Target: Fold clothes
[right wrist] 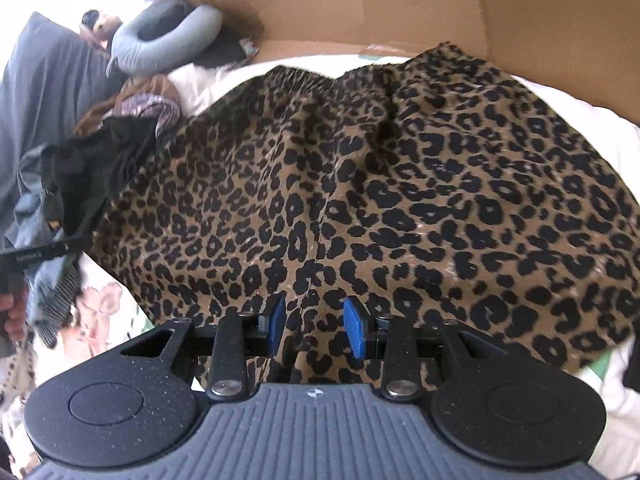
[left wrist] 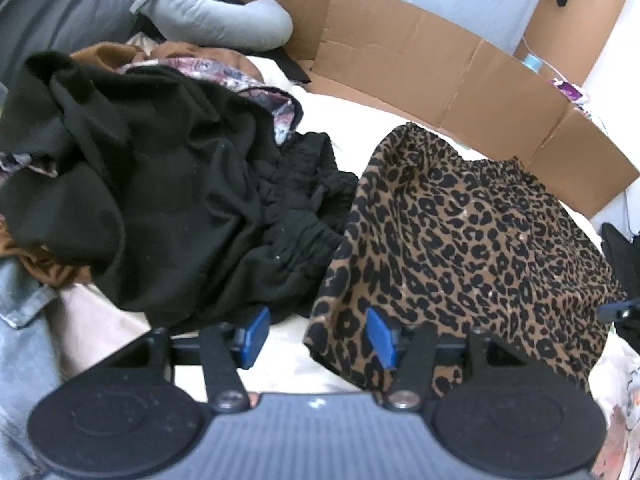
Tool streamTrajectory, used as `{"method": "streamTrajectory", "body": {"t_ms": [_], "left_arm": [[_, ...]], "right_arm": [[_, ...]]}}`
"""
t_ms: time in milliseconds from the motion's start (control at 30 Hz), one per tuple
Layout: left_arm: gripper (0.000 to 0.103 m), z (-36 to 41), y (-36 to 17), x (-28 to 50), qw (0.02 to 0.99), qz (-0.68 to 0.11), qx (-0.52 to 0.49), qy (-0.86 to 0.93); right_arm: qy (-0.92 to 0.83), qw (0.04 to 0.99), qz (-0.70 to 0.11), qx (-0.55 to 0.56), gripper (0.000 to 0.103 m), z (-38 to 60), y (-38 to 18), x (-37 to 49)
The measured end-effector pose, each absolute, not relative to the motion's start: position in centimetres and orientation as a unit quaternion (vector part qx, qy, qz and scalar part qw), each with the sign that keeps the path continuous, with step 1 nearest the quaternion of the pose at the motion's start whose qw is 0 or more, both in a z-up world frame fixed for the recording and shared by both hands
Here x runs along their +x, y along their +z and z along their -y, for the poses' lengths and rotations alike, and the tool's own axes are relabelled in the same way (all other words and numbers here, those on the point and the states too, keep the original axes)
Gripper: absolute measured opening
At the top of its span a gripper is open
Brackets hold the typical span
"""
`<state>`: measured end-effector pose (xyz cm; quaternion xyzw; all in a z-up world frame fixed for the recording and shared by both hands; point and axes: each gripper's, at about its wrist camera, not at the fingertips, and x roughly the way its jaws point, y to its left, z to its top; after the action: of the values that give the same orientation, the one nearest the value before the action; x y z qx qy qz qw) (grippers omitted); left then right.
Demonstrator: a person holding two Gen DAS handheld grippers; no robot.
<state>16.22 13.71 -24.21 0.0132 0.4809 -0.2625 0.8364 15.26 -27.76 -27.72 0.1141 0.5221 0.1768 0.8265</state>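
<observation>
A leopard-print garment lies spread on the white bed sheet, its gathered waistband at the far side. My left gripper hovers over its near left corner, jaws open; the blue pads straddle bare sheet and the fabric's edge without touching it. In the right wrist view the same leopard-print garment fills the frame. My right gripper sits low over its near edge with the pads apart, their inner faces bare. Pleated cloth shows between and below them.
A heap of black clothes with brown and patterned pieces lies left of the garment. A grey neck pillow and flattened cardboard border the far side. Denim lies near left. A hand shows at the left edge.
</observation>
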Motion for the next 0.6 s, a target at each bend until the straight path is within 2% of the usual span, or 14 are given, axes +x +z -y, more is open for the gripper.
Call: {"method": "streamTrajectory", "body": {"t_ms": [200,300,367,400,467,600], "left_arm": [[0.056,-13.3,-25.6,17.0,0.832,-0.488,0.007,-0.263],[0.052,-13.2,-26.1,17.3,0.829,-0.492,0.004,-0.264],[0.043,-13.1,-26.5,17.5,0.825,-0.498,0.001,-0.267],[0.029,-13.1,-26.6,17.5,0.822,-0.501,0.0,-0.269],[0.013,-13.0,-26.6,17.6,0.818,-0.508,-0.006,-0.27],[0.013,-13.0,-25.7,17.3,0.818,-0.503,-0.009,-0.278]], "right_arm": [[0.177,0.829,-0.525,0.082,0.034,26.1,-29.3,16.9],[0.175,0.829,-0.526,0.075,0.034,25.6,-30.2,17.6],[0.174,0.823,-0.537,0.062,0.034,25.1,-31.2,17.7],[0.173,0.82,-0.543,0.055,0.034,24.9,-31.8,17.7],[0.172,0.814,-0.554,0.041,0.034,24.4,-32.8,17.8],[0.177,0.806,-0.564,0.014,0.036,24.0,-34.4,17.1]]}}
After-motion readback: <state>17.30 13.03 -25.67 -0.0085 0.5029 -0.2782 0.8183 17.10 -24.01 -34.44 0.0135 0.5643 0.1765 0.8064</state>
